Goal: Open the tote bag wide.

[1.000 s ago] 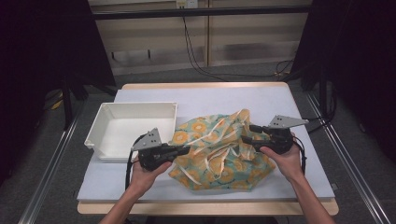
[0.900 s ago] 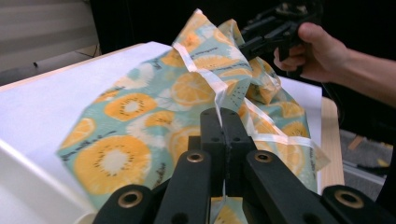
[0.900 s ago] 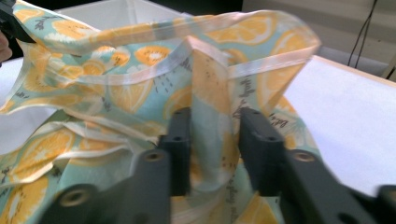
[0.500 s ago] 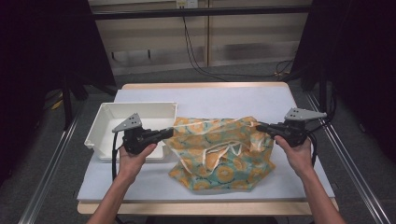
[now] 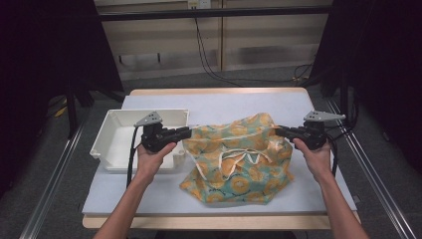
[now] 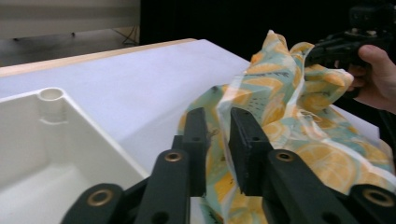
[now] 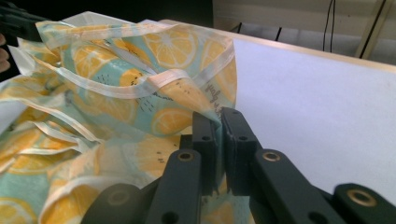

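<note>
Since the earlier frame both my hands have drawn apart toward the left and right edges of the high view, and the bunched cloth has been pulled out wide between them.

Largest first: the table (image 5: 219, 107) takes up the centre of the frame under its pale cover, and the lemon-print fabric (image 5: 234, 159) lies across its middle and lower right, top edge lifted taut, the rest sagging onto the surface. At centre left sits the white tray (image 5: 114, 144), just beside the fabric's left edge.

I hold the left gripper (image 5: 185, 132) pointing right over the tray's near corner; in the left gripper view its jaws have just been easing open a little, with a fold of the fabric (image 6: 243, 93) between them and a slim gap showing. I judge the hold there to be loose. The right gripper (image 5: 278, 131), at centre right, has its jaws nearly together, pinching the cloth's hemmed corner (image 7: 219, 112).

Holding opposite corners this way, I judge, is meant to spread the fabric flat.
</note>
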Demonstrator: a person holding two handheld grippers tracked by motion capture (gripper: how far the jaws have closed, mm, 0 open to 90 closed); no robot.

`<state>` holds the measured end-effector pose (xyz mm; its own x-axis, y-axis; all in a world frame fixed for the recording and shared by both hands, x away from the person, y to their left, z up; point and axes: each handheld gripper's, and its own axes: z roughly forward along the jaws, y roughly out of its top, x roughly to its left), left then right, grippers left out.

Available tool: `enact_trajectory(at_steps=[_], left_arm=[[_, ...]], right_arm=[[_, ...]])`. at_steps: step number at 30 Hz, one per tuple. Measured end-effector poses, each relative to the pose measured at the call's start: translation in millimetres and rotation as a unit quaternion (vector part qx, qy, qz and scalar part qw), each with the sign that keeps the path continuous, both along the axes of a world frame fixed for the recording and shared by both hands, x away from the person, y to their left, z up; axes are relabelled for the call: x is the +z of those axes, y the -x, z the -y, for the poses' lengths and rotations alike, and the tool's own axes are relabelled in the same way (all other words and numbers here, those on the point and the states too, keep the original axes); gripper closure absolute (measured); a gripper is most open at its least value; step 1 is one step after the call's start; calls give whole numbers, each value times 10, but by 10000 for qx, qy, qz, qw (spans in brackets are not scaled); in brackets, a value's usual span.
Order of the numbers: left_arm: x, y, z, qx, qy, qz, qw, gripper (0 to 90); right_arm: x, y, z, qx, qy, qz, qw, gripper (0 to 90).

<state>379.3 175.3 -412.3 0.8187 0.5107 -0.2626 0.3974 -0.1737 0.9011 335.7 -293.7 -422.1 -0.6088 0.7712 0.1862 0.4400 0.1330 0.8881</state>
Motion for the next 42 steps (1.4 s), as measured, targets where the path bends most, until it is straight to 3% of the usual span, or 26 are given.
enact_trajectory(at_steps=[4,9,14,17,18,21,28,32,37,39,42], left_arm=[[-28,22,-5,109,-58,-5,9999,677],[64,161,-63,73,104,175,9998,614],[196,346,-123,48,162,406,9990,578],[259,463,-125,-46,106,580,9982,583],[265,496,-109,-194,171,607,9978,618],[248,572,26,-503,78,627,9967,684],[65,554,513,-979,-196,435,9940,635],[-14,533,742,-1127,-421,372,9920,570],[-127,495,878,-1147,-645,282,9909,475],[-166,492,921,-1147,-783,286,9899,471],[-217,482,940,-1251,-771,229,9889,530]], right_arm=[[-62,-5,-25,13,107,-82,9999,709],[1,60,-23,68,116,20,9999,576],[116,178,-34,122,113,170,9997,511],[193,243,-47,155,80,278,9995,496],[222,264,-54,169,58,307,9994,496],[297,309,-98,223,92,472,9986,577],[336,278,-354,559,195,493,9970,567],[387,237,-472,690,214,532,9960,541],[394,152,-622,820,352,483,9948,481],[368,115,-669,854,435,450,9944,451],[316,48,-745,966,378,341,9940,392]])
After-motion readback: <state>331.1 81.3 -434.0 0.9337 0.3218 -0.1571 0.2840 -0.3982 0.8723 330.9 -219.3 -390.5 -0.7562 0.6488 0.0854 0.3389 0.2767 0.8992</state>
